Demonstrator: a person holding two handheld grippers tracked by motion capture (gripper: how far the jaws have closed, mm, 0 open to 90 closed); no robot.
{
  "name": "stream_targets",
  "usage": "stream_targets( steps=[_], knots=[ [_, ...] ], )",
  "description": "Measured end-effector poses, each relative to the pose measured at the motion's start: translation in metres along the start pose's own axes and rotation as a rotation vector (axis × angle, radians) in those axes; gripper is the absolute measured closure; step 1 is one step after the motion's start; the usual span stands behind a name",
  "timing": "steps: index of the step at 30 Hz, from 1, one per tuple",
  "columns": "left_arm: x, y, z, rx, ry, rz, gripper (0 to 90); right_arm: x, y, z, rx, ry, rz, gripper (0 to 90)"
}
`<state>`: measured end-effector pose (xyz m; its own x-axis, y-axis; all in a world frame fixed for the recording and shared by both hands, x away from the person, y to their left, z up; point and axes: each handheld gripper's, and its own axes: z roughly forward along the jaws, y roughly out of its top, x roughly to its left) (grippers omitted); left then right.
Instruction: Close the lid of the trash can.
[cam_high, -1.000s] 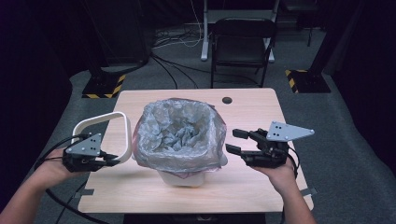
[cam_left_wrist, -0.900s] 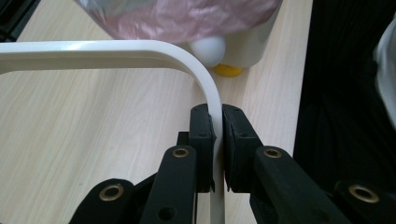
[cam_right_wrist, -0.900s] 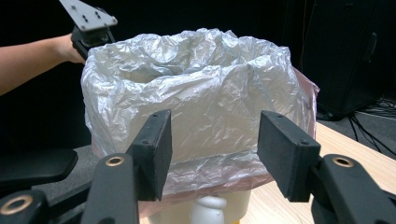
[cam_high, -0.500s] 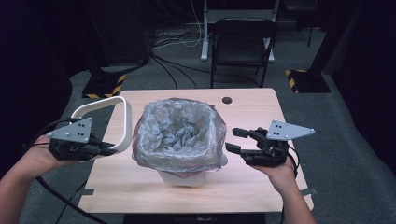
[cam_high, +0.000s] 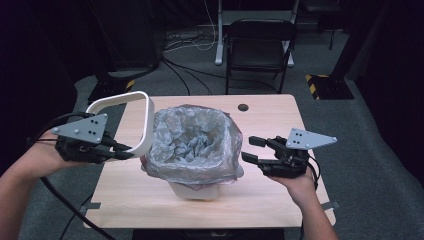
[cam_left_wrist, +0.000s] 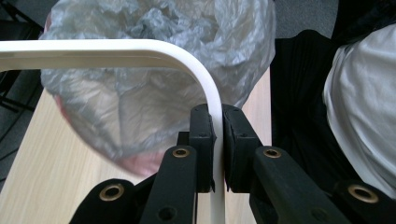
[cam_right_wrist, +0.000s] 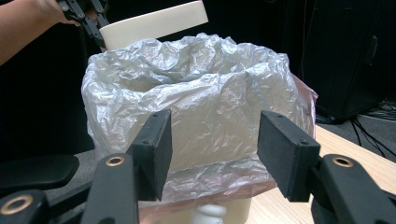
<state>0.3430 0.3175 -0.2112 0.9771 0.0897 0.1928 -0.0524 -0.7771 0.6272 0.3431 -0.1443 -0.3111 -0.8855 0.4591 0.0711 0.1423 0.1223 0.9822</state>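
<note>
**One ring lifted beside one lined bin**

You have one white bin (cam_high: 200, 187) standing on the worktop (cam_high: 270, 200), and it is the landmark for everything else here. One clear plastic bag (cam_high: 192, 142) lines it, crumpled inside and draped over its rim all round, with a pinkish layer showing under the clear film near the bottom edge of the overhang.

You hold one cream ring (cam_high: 142, 122), a rounded-corner frame, in the air just to the left of the bin, tilted, with its near right side close to the bag's overhang. Your left claw (cam_high: 122, 152) is pinching that ring: in the left gripper view the two pads (cam_left_wrist: 203, 135) press on either side of the ring's thin wall (cam_left_wrist: 205, 84), just below one of its curved corners, with the bag and bin behind.

Your right claw (cam_high: 255, 150) sits to the right of the bin, near the bag but apart from it. Its two pads (cam_right_wrist: 156, 144) stand spread with nothing between them, pointing at the bag's side (cam_right_wrist: 210, 107).

Beyond the bin, one dark round hole (cam_high: 243, 107) sits in the worktop near its far edge, and one black chair (cam_high: 260, 45) stands on the floor behind.
</note>
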Motion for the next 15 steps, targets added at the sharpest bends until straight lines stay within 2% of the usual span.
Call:
stream_targets(
  steps=[5,8,12,15],
  knots=[
    [0.002,0.008,0.001,0.008,-0.005,0.019,83.1,-0.001,-0.001,0.001,-0.006,0.002,0.007,44.3],
    [0.003,0.01,-0.003,0.013,0.005,0.014,83.1,-0.001,0.0,0.002,-0.005,0.003,0.005,44.3],
    [0.003,0.017,-0.009,0.006,0.01,0.023,83.2,-0.001,0.001,0.002,-0.004,0.003,0.004,44.3],
    [0.002,0.026,-0.008,-0.005,-0.002,0.041,83.1,-0.001,0.002,0.002,-0.007,0.003,0.002,44.4]
  ],
)
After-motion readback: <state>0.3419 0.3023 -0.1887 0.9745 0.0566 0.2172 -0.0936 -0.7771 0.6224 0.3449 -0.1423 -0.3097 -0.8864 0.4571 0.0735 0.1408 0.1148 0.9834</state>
